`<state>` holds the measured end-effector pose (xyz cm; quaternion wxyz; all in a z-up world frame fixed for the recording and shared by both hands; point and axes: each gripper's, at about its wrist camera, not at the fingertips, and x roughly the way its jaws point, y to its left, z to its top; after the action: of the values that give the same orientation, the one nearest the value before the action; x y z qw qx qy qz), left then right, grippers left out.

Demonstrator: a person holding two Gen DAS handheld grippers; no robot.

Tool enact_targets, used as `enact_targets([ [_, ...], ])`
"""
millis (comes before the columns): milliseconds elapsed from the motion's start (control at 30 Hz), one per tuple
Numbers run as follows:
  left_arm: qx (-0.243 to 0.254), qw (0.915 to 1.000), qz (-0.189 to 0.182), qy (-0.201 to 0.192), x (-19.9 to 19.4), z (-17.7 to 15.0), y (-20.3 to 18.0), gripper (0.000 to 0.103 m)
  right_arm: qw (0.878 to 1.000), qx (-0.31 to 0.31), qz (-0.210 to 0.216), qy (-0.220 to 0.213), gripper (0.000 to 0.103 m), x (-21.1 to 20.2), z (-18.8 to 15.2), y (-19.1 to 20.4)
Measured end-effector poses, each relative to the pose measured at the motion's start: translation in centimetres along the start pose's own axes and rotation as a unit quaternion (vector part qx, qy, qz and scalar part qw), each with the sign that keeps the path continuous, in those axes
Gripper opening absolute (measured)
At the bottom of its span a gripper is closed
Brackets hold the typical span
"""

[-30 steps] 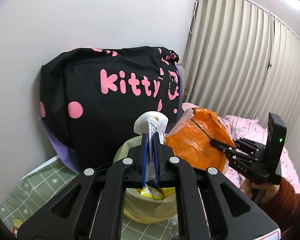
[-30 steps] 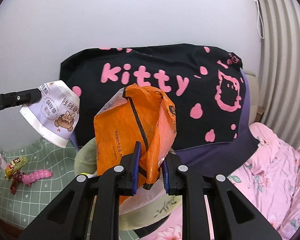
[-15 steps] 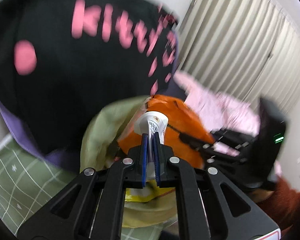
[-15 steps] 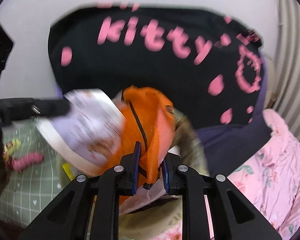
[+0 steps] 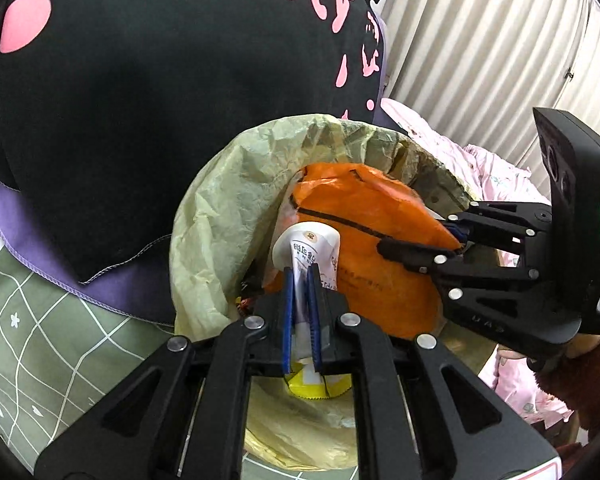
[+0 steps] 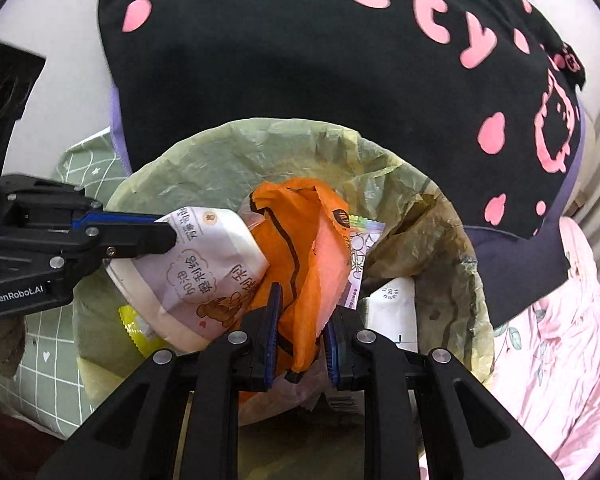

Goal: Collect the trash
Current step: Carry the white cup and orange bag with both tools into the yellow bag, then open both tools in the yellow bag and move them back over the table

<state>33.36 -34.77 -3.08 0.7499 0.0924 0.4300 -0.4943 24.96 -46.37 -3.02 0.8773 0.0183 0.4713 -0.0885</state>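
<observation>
both wrappers (image 6: 204, 264) now down inside bin liner (image 6: 228, 160).

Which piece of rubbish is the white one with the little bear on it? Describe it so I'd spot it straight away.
Start at the big black cushion with pink lettering; in front of it sits a bin lined with a pale green bag. Over its mouth, the left claw pinches the white wrapper, touching the orange bag. It alone is white with a cartoon bear and printed characters.
</observation>
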Motion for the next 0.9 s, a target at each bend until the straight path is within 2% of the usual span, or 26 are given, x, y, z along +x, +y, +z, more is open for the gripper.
enact_targets([
  [300,-0.053,0.9979,-0.037,-0.009,-1.2,-0.4,2.6,0.008,0.999,0.036,0.009,-0.027,0.020,-2.1,-1.1,-0.5],
  [333,-0.057,0.9975,-0.041,-0.011,-1.5,-0.5,2.9,0.008,0.999,0.038,0.007,-0.027,0.022,-2.2,-1.1,-0.5],
  [433,-0.080,0.9947,-0.061,-0.021,-2.6,-0.6,3.7,0.008,0.999,0.041,0.004,-0.035,0.039,-2.8,-1.4,-0.3],
  [467,-0.088,0.9935,-0.068,-0.024,-3.0,-0.6,3.9,0.011,0.998,0.042,0.001,-0.040,0.043,-3.2,-1.6,-0.1],
  [500,-0.097,0.9918,-0.078,-0.029,-3.5,-0.7,4.1,0.022,0.998,0.041,-0.001,-0.042,0.044,-3.5,-1.6,0.0],
  [567,-0.111,0.9889,-0.089,-0.042,-4.5,-1.0,4.6,0.031,0.998,0.035,-0.017,-0.045,0.045,-4.0,-1.8,0.3],
  [733,-0.119,0.9876,-0.057,-0.086,-7.9,-2.2,4.8,0.035,0.997,0.033,-0.026,-0.068,0.045,-6.0,-2.1,1.1],
  [900,-0.112,0.9850,0.020,-0.130,-11.9,-4.8,5.3,0.038,0.993,0.036,-0.018,-0.114,0.045,-8.2,-1.5,2.6],
])
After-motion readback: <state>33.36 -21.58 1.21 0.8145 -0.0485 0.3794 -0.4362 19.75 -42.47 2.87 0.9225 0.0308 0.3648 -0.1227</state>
